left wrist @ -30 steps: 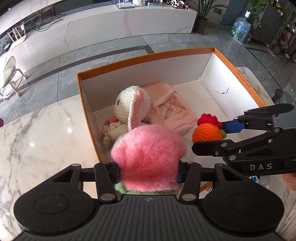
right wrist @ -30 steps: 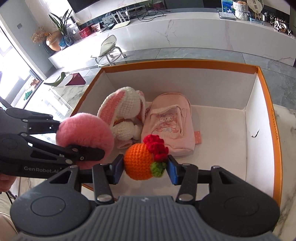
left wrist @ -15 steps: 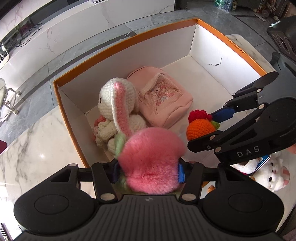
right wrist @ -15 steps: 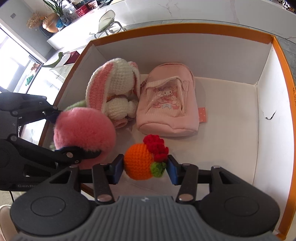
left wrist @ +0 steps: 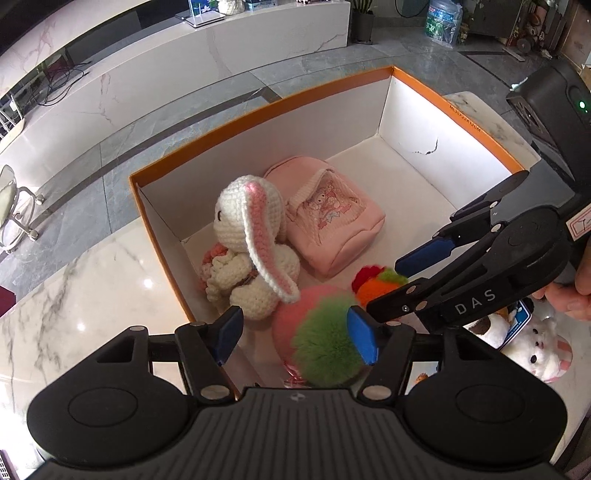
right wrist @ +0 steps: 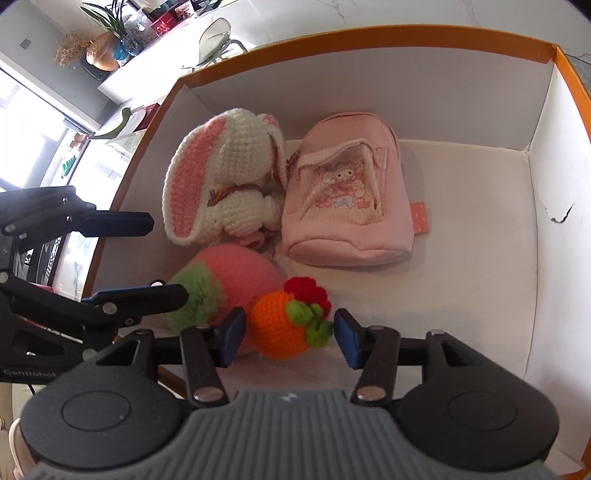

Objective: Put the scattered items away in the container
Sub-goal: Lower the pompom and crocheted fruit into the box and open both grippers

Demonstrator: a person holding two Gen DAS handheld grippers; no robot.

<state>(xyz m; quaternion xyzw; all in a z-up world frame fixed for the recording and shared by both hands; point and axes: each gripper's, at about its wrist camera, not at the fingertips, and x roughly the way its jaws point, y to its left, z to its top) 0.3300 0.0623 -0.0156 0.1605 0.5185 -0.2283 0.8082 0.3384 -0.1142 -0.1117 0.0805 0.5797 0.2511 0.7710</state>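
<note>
A marble tabletop point(left wrist: 74, 295) carries the orange-rimmed cardboard box point(right wrist: 406, 31), whose right half of the floor lies bare. Nearest, both tongs now stand apart, where half a second ago each was clamped: the left gripper point(left wrist: 295, 334) has let go the pink-and-green pompom point(right wrist: 236, 280), the right gripper point(right wrist: 290, 334) the crocheted orange fruit point(right wrist: 280, 328); both rest on the box floor, touching. Behind sit the crocheted rabbit point(left wrist: 251, 243) and pink pouch point(right wrist: 351, 192). "DAS" and "GenRobot" mark the grippers.
</note>
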